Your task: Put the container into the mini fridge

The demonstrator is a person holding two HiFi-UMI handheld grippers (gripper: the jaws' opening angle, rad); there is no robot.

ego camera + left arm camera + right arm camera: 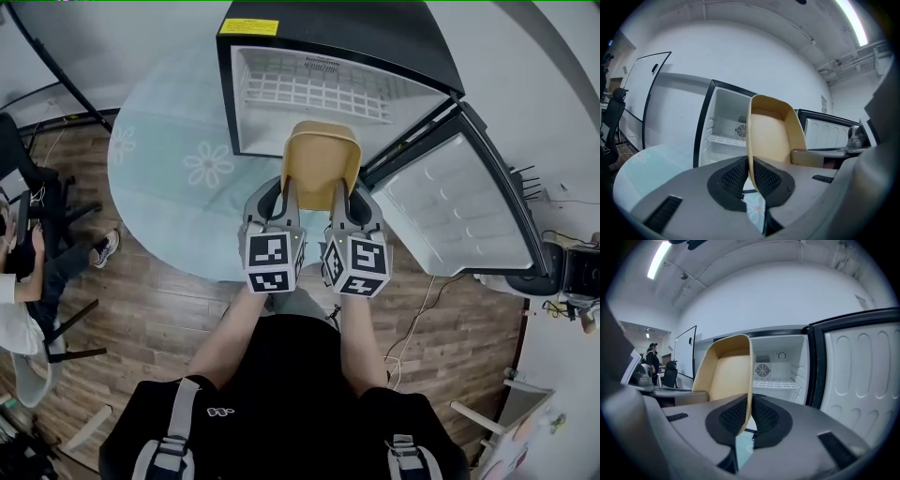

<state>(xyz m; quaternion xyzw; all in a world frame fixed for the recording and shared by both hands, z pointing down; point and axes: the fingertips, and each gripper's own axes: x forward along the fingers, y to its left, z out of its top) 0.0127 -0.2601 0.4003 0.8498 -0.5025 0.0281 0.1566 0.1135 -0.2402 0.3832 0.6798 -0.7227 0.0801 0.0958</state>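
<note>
Left gripper [284, 192] and right gripper [343, 192] each clamp a wall of the tan container [322, 155], right in front of the open mini fridge [314, 89], its door [450, 211] swung out right. The fridge's back fan [762, 370] only shows up in the gripper views.

No words or numbers can be read anywhere here. The yellow sticker [248, 27] on top of the mini fridge [375, 42] carries dark print, but it is too small to make out.
</note>
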